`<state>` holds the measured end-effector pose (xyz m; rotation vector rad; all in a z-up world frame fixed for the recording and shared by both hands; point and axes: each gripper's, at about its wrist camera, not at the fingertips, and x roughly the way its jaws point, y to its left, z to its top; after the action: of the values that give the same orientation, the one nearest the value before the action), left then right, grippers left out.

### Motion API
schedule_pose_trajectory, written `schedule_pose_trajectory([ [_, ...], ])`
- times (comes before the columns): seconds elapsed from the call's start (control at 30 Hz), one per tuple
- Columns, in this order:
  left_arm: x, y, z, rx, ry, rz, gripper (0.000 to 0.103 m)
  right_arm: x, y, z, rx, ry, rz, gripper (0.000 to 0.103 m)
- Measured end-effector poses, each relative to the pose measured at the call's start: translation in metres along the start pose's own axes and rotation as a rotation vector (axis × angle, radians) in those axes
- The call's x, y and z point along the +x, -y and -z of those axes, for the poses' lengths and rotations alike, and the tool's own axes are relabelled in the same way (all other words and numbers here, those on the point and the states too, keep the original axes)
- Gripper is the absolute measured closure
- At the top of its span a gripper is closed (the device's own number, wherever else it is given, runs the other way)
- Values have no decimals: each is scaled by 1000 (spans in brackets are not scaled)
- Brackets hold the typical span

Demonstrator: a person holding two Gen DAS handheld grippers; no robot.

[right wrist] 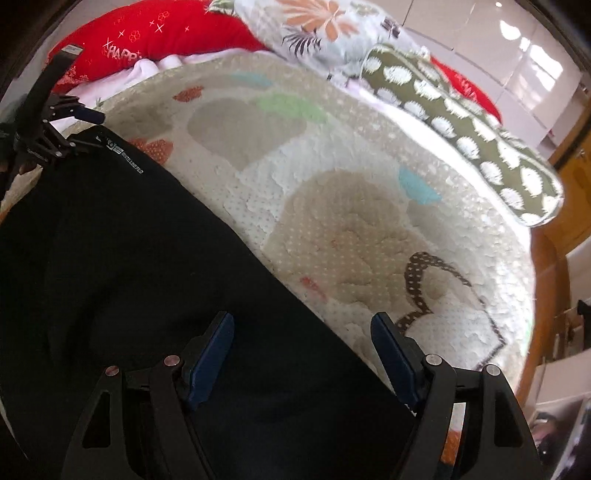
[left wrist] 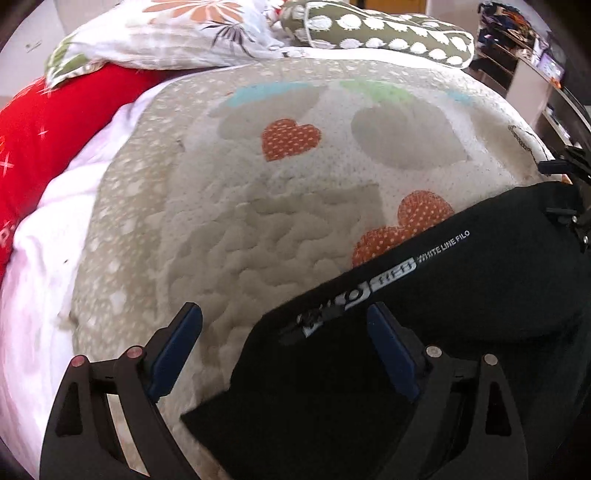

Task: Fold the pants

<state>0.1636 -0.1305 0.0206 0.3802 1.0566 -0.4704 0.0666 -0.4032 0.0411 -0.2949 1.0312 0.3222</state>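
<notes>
Black pants (left wrist: 424, 314) with a white printed logo lie flat on a beige quilted bedspread (left wrist: 258, 229). My left gripper (left wrist: 284, 317) is open over the pants' left end, one finger over the quilt and one over the fabric. My right gripper (right wrist: 303, 328) is open over the pants' (right wrist: 129, 258) right edge, its right finger over the quilt (right wrist: 351, 229). The left gripper also shows in the right wrist view (right wrist: 66, 129) at the pants' far corner. The right gripper shows at the right edge of the left wrist view (left wrist: 569, 188).
A red pillow (left wrist: 48, 125), a floral pillow (left wrist: 166, 33) and an olive spotted bolster (left wrist: 388, 33) lie along the head of the bed. A wooden bed frame (right wrist: 546, 295) runs along the right side. Shelves (left wrist: 524, 55) stand beyond the bed.
</notes>
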Motion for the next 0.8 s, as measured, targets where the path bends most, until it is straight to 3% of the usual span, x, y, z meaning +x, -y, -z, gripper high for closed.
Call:
schedule_pose_trajectory([
  [0.03, 1, 0, -2, 1, 1, 15, 12, 2, 3, -1, 7, -1, -9, 31],
  [0.1, 4, 1, -5, -8, -8, 70, 26, 7, 13, -5, 77, 3, -52, 71],
  [0.13, 4, -1, -7, -19, -16, 115, 43, 8, 16, -6, 120, 5, -85, 75],
  [0.17, 3, -1, -7, -30, -14, 141, 51, 9, 16, -7, 139, 3, -105, 85],
  [0.2, 1, 0, -7, -33, -4, 123, 55, 9, 12, -8, 125, 2, -109, 93],
  [0.33, -3, -3, -6, -44, -5, 120, 59, -1, -5, -10, 8, 43, -37, 89],
  [0.37, -5, -4, -4, -39, -6, 118, 59, -3, -5, -11, -7, 55, -36, 68],
  [0.4, -7, -4, -3, -31, -12, 124, 57, -2, -3, -11, -8, 32, -59, 38],
  [0.43, -7, -4, -2, -18, -27, 139, 44, 0, 0, -12, -5, 20, -71, 35],
  [0.47, -6, -4, -2, -1, -40, 152, 30, 1, 3, -13, -10, 15, -84, 37],
  [0.63, 2, -8, -2, 35, -55, 155, 17, 13, 17, -13, -20, -53, -210, 39],
  [0.67, 6, -8, -3, 28, -59, 165, 17, 15, 19, -14, -4, -55, -223, 43],
  [0.73, 8, -2, -4, 39, -38, 153, 17, 16, 15, -16, -17, -51, -216, 59],
  [0.8, 6, 5, -4, 62, -23, 149, 28, 12, 6, -17, -44, -37, -202, 99],
])
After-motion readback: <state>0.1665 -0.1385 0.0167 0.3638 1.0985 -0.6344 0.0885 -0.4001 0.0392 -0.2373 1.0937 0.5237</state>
